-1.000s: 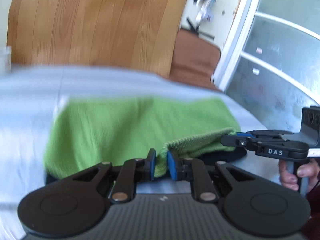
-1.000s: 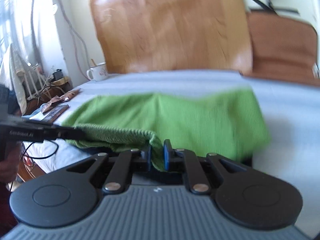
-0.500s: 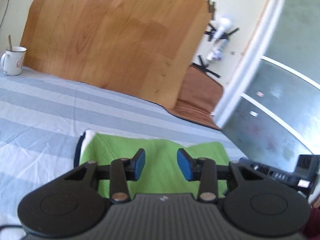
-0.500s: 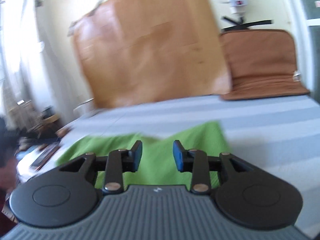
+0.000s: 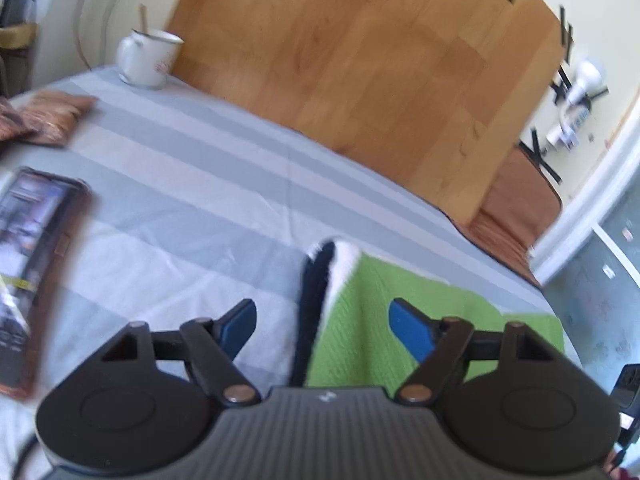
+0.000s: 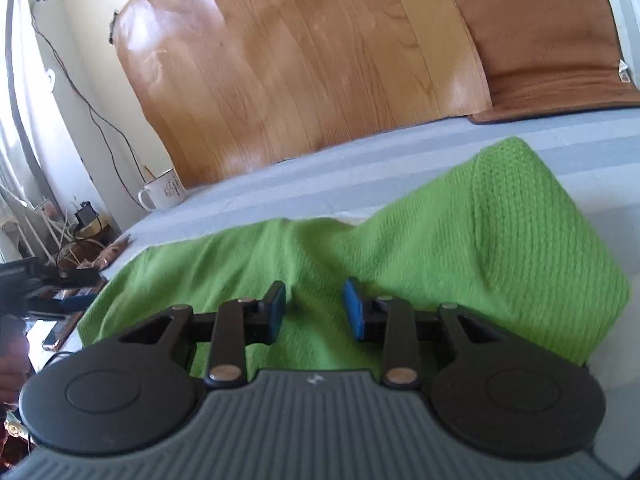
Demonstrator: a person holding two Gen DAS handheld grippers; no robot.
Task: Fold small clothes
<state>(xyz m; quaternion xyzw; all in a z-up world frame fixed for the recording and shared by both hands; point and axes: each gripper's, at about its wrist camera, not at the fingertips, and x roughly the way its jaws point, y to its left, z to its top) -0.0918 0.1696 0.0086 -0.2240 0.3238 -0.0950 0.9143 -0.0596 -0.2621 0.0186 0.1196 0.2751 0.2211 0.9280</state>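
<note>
A bed covered with a grey-and-white striped sheet (image 5: 208, 184) serves as the work surface, with a wooden panel (image 6: 300, 56) leaned against the wall behind it and a brown cushion (image 6: 548, 40) beside that panel. The green knitted garment (image 6: 460, 240) is laid on the sheet at its near edge, in front of the panel, doubled over into a thick, roughly rectangular bundle; a black-and-white piece (image 5: 324, 276) is seen sticking out from under its left edge. The fold looks largely made, though the bundle is rumpled along its top and a further fold or some smoothing may be left.

The left gripper (image 5: 322, 320) is spread wide above the garment's left edge, nothing between its jaws. The right gripper (image 6: 314, 308) is also spread, held just over the garment's middle, nothing pinched.

Left of the garment, a white mug (image 5: 146, 58) is placed at the foot of the panel, and a dark phone-like slab (image 5: 28, 248) is laid nearer on the sheet.
</note>
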